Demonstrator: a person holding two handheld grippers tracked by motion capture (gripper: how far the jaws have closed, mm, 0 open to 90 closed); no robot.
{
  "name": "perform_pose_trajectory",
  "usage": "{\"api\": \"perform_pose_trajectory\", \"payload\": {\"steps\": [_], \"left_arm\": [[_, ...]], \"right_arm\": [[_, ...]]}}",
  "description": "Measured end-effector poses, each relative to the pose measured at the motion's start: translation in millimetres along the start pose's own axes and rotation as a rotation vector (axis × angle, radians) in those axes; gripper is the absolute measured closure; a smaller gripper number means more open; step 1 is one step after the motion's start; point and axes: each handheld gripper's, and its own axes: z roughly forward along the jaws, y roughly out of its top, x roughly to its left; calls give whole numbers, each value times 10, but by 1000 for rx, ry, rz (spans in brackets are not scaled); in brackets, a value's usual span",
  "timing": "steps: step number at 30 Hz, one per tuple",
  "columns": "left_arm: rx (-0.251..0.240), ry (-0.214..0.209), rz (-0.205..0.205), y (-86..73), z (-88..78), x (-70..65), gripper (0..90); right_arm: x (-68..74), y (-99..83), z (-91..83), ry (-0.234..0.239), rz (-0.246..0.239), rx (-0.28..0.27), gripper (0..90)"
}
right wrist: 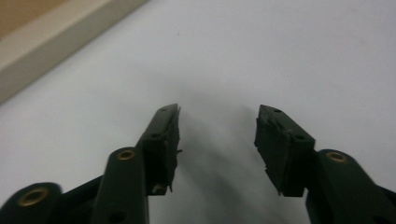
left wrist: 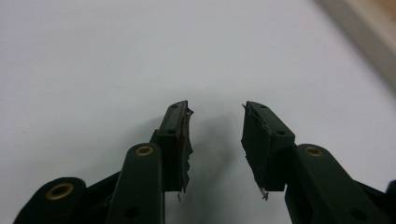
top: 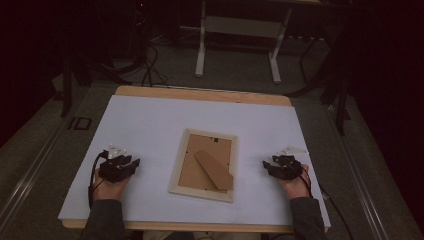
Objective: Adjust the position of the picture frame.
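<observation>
One picture frame (top: 203,165) lies face down just below the middle of the high view, its pale wooden border around a brown backing board and a brown easel stand (top: 214,170) running diagonally across that board toward the lower right. It rests flat on the white sheet (top: 150,120) that covers the surface, slightly turned, with one gripper to either side and both well apart from it.

The left gripper (top: 134,163) sits at the lower left of the high view, its jaws spread with nothing between them; in the left gripper view only bare white sheet lies between the fingertips (left wrist: 177,122), and a strip of the frame's border crosses the upper right corner. The right gripper (top: 266,165) sits at the lower right, jaws likewise spread and empty, with the frame's border in the upper left corner of the right gripper view.

The step in hand looks like the approach to the frame. To do it well, each gripper should probably come in low and level toward the nearest long edge, keeping the jaws spread until a pad slides under or over the border, then close evenly on both sides so the frame does not pivot or skid on the smooth sheet. The loose-looking stand may swing if the frame is tipped.

Count: one frame, one stand, one sheet, two grippers, two hands.
</observation>
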Motion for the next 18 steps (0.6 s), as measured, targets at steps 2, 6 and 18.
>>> {"api": "perform_pose_trajectory", "payload": {"steps": [2,6,18], "left_arm": [[-8,-17,5,8,-26,-7,620],[-10,-50,29,10,-63,-53,632],[-28,-76,67,58,-126,-196,633]], "right_arm": [[19,8,-22,17,3,-7,499],[62,15,-45,27,-7,-12,527],[70,127,-128,63,1,-75,602]]}}
